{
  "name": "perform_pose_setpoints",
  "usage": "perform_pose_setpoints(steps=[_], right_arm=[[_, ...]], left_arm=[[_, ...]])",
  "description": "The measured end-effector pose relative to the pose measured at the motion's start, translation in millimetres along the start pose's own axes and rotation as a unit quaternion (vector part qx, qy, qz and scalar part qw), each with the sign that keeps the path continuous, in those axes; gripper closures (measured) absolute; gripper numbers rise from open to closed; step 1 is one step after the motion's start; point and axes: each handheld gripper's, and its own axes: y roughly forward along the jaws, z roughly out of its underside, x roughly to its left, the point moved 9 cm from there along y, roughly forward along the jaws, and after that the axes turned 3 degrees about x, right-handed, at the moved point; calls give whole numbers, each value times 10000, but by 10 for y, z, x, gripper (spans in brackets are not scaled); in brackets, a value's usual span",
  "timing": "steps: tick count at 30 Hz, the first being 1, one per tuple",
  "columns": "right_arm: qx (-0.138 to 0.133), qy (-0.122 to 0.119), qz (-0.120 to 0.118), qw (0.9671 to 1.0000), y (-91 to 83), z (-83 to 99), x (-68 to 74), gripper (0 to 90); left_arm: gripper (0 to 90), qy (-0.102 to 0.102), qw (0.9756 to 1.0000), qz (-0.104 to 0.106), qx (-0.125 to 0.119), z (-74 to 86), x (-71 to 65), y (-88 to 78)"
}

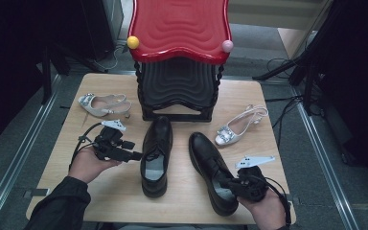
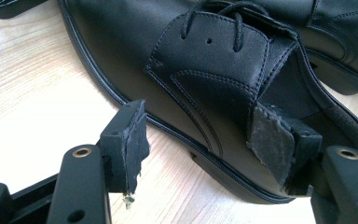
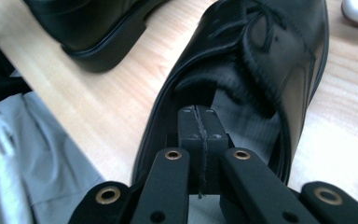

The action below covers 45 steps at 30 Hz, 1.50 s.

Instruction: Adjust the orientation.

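Nearest me, right gripper (image 3: 200, 140), jaws pressed together, sits inside right shoe (image 1: 211, 167); left gripper (image 2: 200, 149) spread astride left shoe's (image 1: 156, 153) edge.

Wooden table (image 1: 124, 191) with shoes, sandals, stacked stools (image 1: 179, 91).

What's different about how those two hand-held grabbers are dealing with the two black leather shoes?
The left gripper has its fingers spread open around the side of the left black leather lace-up shoe, while the right gripper has its fingers shut, pushed into the heel opening of the right black leather lace-up shoe. The left shoe points straight toward the red stool; the right one lies angled. Both shoes rest on the wooden table.
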Motion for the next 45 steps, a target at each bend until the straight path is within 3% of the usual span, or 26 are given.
perform_pose_setpoints(steps=[9, 17, 27, 34, 45], right_arm=[[66, -94, -72, 9999, 238, -179, -88, 900], [-65, -8, -82, 9999, 297, -275, -98, 900], [-292, -116, -2, 9995, 393, -524, -75, 900], [-368, -196, 23, 9991, 437, -574, -70, 900], [-525, -58, -45, 9986, 584, -717, -27, 900]], left_arm=[[367, -4, 10000, 3, 6, 4, 3, 6], [368, 10, 10000, -10, 6, 16, 1, 0], [368, -58, 10000, -22, -29, 39, 10, -22], [368, -20, 10000, -22, 2, 52, -1, 1], [380, -49, 10000, 25, -17, 61, -14, 10]])
